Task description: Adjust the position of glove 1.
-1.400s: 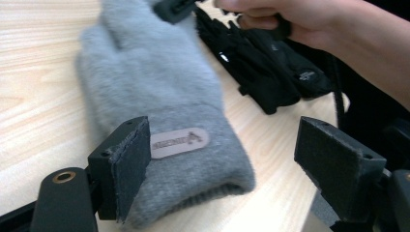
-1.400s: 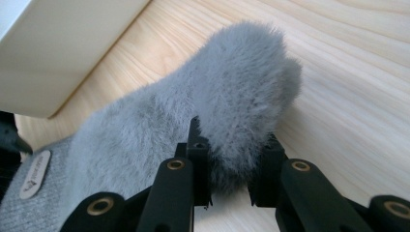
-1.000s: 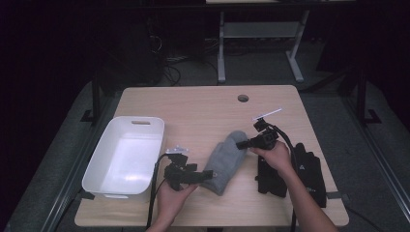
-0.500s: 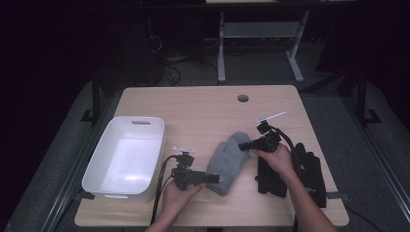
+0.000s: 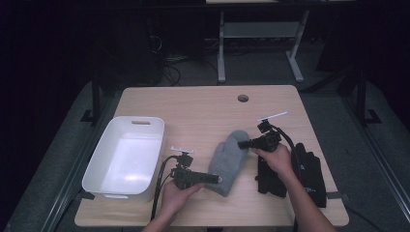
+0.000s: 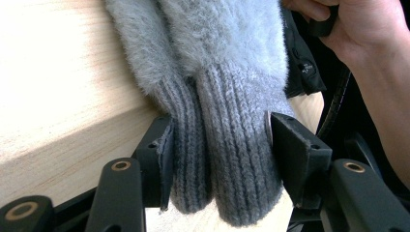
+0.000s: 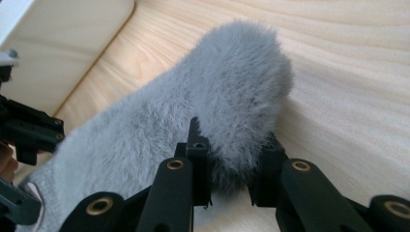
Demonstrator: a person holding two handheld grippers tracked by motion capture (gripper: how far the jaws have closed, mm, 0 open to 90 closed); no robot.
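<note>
A grey fuzzy mitten pair lies on the wooden table, tips toward the far right. In the left gripper view two ribbed cuffs sit side by side between the jaws. My left gripper has just been closing, and its pads now press on both sides of the cuffs. My right gripper is shut on the rounded fuzzy tip of the mitten, pinching the pile between its pads.
A white plastic tub stands at the table's left side, close to my left hand. Black gloves or fabric lie by the right edge under my right forearm. A cable hole marks the far middle.
My left gripper has slid a little right onto the mitten cuffs and its jaws have narrowed around them. The right gripper has stayed put on the tip.
</note>
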